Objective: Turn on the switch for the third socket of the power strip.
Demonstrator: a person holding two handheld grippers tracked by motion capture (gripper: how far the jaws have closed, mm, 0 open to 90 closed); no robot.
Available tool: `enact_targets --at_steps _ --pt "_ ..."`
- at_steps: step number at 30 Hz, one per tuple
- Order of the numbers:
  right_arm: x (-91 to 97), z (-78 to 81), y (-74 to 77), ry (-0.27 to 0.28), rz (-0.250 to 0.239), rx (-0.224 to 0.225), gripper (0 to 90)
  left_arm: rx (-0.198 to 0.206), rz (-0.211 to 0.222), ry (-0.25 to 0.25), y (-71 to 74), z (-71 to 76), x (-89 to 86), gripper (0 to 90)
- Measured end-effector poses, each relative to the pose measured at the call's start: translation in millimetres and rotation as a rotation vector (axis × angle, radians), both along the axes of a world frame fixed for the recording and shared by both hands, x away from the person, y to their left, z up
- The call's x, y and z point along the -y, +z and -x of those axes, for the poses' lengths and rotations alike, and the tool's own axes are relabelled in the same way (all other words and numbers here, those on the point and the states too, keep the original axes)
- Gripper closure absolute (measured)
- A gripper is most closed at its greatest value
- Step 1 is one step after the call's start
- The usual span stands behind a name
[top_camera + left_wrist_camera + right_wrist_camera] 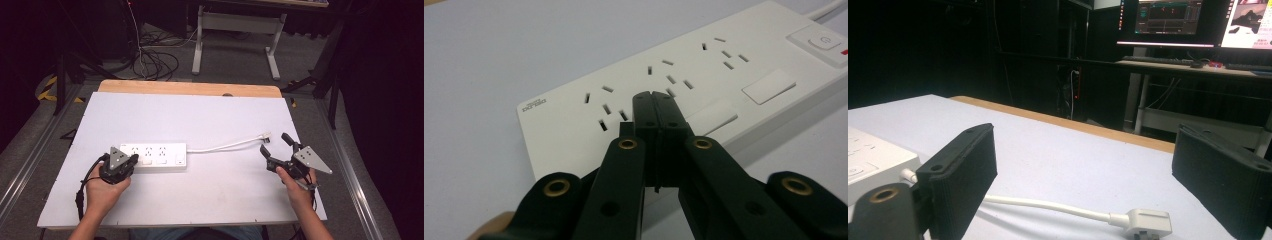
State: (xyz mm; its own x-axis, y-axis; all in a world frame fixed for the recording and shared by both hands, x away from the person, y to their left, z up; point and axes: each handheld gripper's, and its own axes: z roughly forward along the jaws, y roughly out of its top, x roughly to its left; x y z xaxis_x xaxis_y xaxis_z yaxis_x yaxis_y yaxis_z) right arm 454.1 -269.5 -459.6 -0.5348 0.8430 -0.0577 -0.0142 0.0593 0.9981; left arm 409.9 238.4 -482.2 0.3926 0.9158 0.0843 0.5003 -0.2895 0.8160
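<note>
Forearms and hands enter at the near edge of the white flat surface, each carrying a black two-jaw tool. At the left, the left gripper rests with its fingers fully closed, pad against pad, holding nothing; their tips sit on or just above the near end of the white rectangular plastic power strip, beside the first group of socket slots, and contact cannot be confirmed. The strip lies flat, left of centre, with its white round cable running rightward to the white flat plug, which lies loose on the surface. At the right, the right gripper stands with its fingers spread wide apart, gripping nothing; the plug lies between and just ahead of them, untouched. The step in hand appears to be picking up the plug. To perform it well, keep the left fingers pressing the strip body so it cannot slide, bring the right fingers down to either side of the plug body, square to its flat faces, and close on the body rather than the cable.
</note>
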Motion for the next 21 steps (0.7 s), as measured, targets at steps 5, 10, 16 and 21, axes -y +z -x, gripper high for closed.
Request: enact_targets --at_steps 5,10,16,21 --pt "0.3 -0.3 0.0 -0.001 0.0 0.002 11.4 -0.001 0.002 0.0 -0.1 -0.1 -0.1 89.9" --pt "0.4 0.1 0.2 -0.002 0.0 0.001 11.4 0.001 0.001 0.001 -0.6 0.2 -0.3 89.9" --pt "1.3 0.4 0.8 -0.005 -0.001 0.007 11.4 -0.004 -0.014 0.001 -3.1 1.7 4.1 90.0" --pt "1.7 0.9 1.1 -0.006 -0.006 0.003 11.4 -0.004 -0.003 0.0 -3.6 1.7 3.1 90.0"
